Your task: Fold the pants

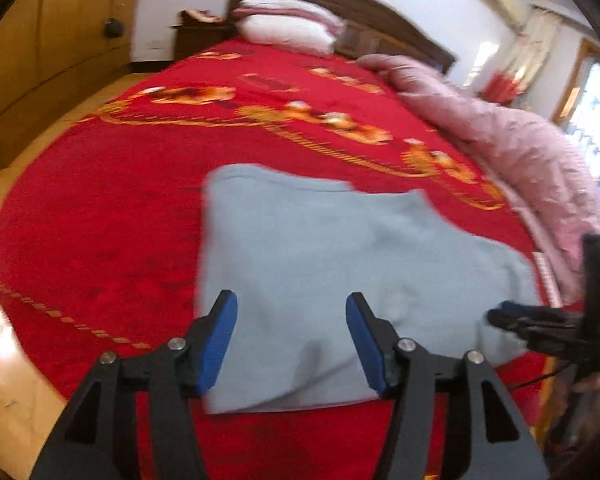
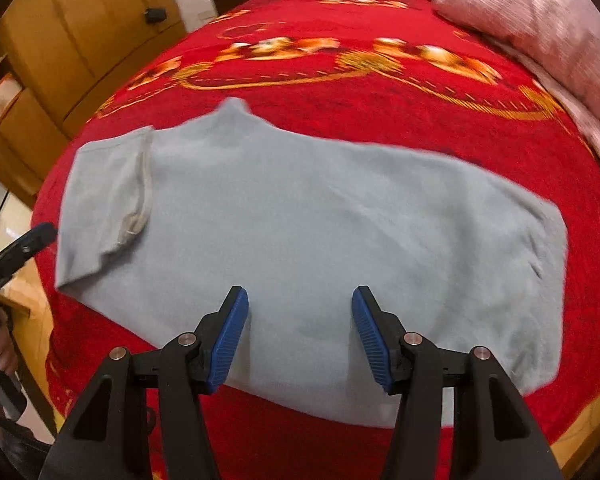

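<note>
Pink quilt (image 1: 512, 148) bunched along the bed's far side, beyond the pants (image 2: 300, 216); white pillow (image 1: 288, 24) at the dark headboard (image 1: 340, 4). Wooden wardrobe (image 2: 80, 32) off past the pants' waistband end. Red bedspread (image 1: 100, 208) with gold pattern under the folded light-blue pants, lying flat. Left gripper (image 1: 292, 340) parted, empty, above the pants. Right gripper (image 2: 300, 336) likewise parted, holding nothing.

Red bedspread (image 1: 100, 208), dark headboard (image 1: 340, 4), wooden wardrobe (image 2: 80, 32), bright window (image 1: 596, 120).
</note>
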`<state>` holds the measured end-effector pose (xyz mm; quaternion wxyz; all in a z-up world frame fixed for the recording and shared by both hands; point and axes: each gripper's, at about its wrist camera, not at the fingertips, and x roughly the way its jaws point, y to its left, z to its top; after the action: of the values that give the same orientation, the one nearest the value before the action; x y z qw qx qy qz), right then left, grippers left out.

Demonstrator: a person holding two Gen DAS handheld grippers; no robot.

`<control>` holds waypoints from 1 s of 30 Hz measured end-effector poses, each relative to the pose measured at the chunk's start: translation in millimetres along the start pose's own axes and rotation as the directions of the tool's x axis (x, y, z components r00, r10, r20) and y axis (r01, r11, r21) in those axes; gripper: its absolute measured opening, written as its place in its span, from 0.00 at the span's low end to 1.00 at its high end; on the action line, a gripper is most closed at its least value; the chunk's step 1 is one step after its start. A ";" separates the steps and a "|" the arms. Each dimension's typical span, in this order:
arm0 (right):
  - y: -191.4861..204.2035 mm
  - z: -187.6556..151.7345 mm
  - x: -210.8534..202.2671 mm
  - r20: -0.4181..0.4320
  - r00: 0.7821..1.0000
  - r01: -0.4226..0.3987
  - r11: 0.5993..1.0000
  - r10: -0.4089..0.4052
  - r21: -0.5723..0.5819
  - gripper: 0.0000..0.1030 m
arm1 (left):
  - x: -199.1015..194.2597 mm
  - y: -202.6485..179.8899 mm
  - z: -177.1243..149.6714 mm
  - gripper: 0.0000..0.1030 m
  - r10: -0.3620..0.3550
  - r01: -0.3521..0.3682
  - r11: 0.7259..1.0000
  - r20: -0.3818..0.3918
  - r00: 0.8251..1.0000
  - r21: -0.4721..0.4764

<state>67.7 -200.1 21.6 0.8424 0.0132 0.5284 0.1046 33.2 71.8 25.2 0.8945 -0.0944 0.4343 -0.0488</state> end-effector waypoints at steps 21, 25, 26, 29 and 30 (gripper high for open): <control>109.5 49.4 52.2 -0.123 0.969 -0.234 0.959 0.215 -0.159 0.55 | 16.6 57.2 -13.5 0.65 0.090 -0.100 0.983 -0.069 0.993 -0.154; 114.2 47.4 60.8 -0.135 0.966 -0.241 0.956 0.219 -0.169 0.55 | 18.4 58.6 -13.4 0.65 0.085 -0.095 0.982 -0.072 0.994 -0.160; 115.2 47.1 62.4 -0.137 0.966 -0.241 0.955 0.218 -0.174 0.55 | 18.2 59.1 -13.5 0.65 0.082 -0.093 0.982 -0.072 0.994 -0.164; 114.7 49.2 65.0 -0.137 0.964 -0.248 0.955 0.228 -0.161 0.57 | 15.8 60.9 -14.6 0.65 0.081 -0.091 0.981 -0.070 0.994 -0.169; 115.2 50.1 64.9 -0.135 0.963 -0.254 0.955 0.234 -0.153 0.57 | 14.8 61.5 -14.9 0.65 0.082 -0.093 0.981 -0.068 0.994 -0.169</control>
<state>121.1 -70.6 1.4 0.7891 0.0009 0.5597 0.2529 31.0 127.6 -8.2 0.8706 -0.1506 0.4677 0.0255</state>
